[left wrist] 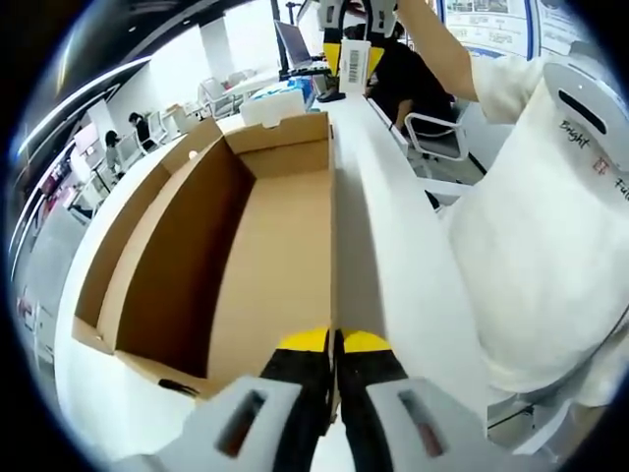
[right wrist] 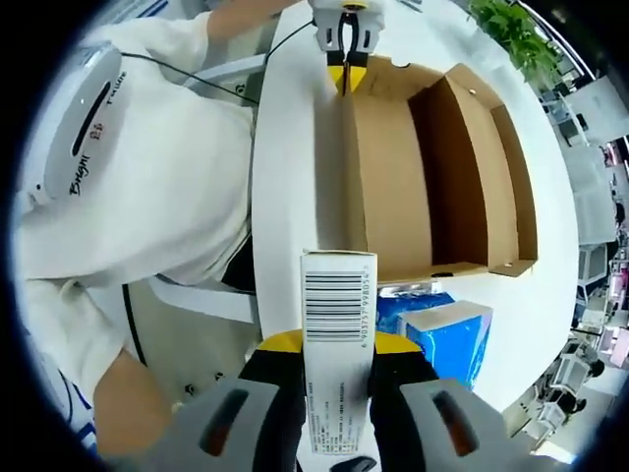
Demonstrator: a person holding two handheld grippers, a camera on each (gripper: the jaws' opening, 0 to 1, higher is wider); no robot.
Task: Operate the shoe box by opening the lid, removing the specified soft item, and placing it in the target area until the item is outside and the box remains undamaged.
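Note:
The shoe box (left wrist: 265, 265) lies open on a white table, its brown cardboard inside bare. Its white lid (left wrist: 383, 246) stands raised along the box's right side in the left gripper view. My left gripper (left wrist: 334, 344) is shut on the lid's near end at the box corner. At the far end, my right gripper (left wrist: 349, 25) pinches the lid's barcode-labelled end flap (left wrist: 356, 61). In the right gripper view, my right gripper (right wrist: 334, 349) is shut on that label flap (right wrist: 336, 324), the box (right wrist: 432, 167) stretches ahead and the left gripper (right wrist: 344, 34) holds its far end. A blue soft pack (right wrist: 432, 329) lies outside the box.
A person in a white shirt (right wrist: 138, 187) stands close beside the lid, sleeve (left wrist: 550, 226) near the table edge (left wrist: 432, 197). A laptop (left wrist: 293, 44) and office chairs (left wrist: 437, 133) stand beyond the box. A green plant (right wrist: 511, 34) is at the far end.

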